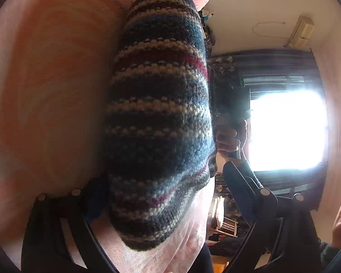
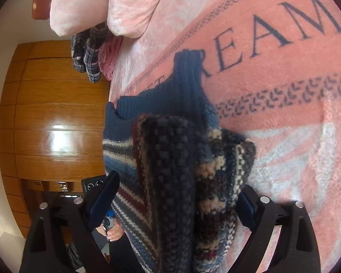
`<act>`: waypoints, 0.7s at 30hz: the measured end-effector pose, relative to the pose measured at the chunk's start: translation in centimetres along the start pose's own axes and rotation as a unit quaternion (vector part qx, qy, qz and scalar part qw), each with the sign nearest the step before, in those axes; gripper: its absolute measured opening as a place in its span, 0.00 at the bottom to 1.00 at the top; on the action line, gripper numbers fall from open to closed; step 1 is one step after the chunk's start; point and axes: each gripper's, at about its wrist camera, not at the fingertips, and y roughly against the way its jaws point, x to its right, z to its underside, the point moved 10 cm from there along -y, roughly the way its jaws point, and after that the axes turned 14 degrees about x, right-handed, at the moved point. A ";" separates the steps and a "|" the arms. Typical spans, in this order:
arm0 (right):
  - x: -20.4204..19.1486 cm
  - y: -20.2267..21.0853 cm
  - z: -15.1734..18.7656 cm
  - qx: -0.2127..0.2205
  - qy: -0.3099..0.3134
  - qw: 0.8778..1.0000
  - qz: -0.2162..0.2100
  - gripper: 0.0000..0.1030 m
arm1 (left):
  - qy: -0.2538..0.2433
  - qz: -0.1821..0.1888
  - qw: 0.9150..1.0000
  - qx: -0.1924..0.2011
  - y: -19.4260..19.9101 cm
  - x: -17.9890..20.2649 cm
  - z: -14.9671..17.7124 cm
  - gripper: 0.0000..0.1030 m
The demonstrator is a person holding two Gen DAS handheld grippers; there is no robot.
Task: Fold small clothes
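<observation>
I hold a pair of tongs in each hand over the bed, and the striped knit sweater (image 1: pixel 161 122) fills the middle of both views.

In my left wrist view the sweater runs as a long bundle from twelve o'clock down to six o'clock, lying against the pink blanket (image 1: pixel 45 91). My left tongs (image 1: pixel 156 193) have their two fingers set wide apart, one at eight o'clock and one at four o'clock, with the lower end of the sweater between them. I cannot tell whether the pads press on the wool or stand free of it. Past the sweater, at three o'clock, a hand (image 1: pixel 227 138) grips a dark handle in front of the bright window (image 1: pixel 286 129).

In my right wrist view the sweater (image 2: pixel 184 182) is bunched into thick folds that rise from six o'clock to the centre, and its plain navy ribbed part reaches toward twelve o'clock, lying on the blanket (image 2: pixel 284 91) with large dark letters. My right tongs (image 2: pixel 172 204) stand well open too, the left finger at eight o'clock and the right at four o'clock, the folded wool filling the gap. The right pad (image 2: pixel 245 209) sits against the knit; the left pad seems just beside it, so I cannot say for sure that the grip is firm. A wooden wardrobe (image 2: pixel 56 125) fills nine o'clock, and pink pillows (image 2: pixel 102 4) lie at eleven o'clock.
</observation>
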 end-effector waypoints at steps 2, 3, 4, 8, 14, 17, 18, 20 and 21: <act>-0.2 -0.4 -0.4 0.003 -0.007 1.000 -0.007 0.92 | 0.005 0.003 1.000 -0.004 -1.1 0.4 -0.2 0.90; -0.2 -0.4 -0.5 0.006 -0.010 1.000 -0.009 0.92 | 0.004 -0.001 1.000 -0.006 -1.5 0.5 0.0 0.90; -0.4 -0.6 -0.5 0.008 -0.008 1.000 -0.010 0.92 | 0.001 -0.012 1.000 -0.011 -1.7 0.4 0.2 0.90; -0.9 -1.3 0.3 0.001 0.015 1.000 0.000 0.85 | -0.008 -0.039 0.999 -0.024 -3.1 1.4 0.7 0.90; 1.0 -0.2 0.2 0.005 -0.016 1.000 0.014 0.52 | 0.024 -0.073 0.997 -0.031 -4.0 0.1 0.2 0.67; 1.1 -0.2 0.3 0.012 -0.019 1.000 0.021 0.50 | 0.016 -0.092 0.995 -0.039 -4.1 0.0 0.2 0.51; 1.3 -0.1 0.3 0.014 -0.020 0.999 0.023 0.49 | 0.022 -0.092 0.995 -0.038 -4.1 -0.1 0.0 0.47; 1.4 0.2 0.4 0.019 -0.022 0.999 0.026 0.47 | 0.031 -0.099 0.994 -0.040 -3.7 -0.3 -0.4 0.33; 1.4 0.4 0.5 0.022 -0.022 0.999 0.028 0.46 | 0.032 -0.100 0.994 -0.040 -3.7 -0.1 -0.4 0.30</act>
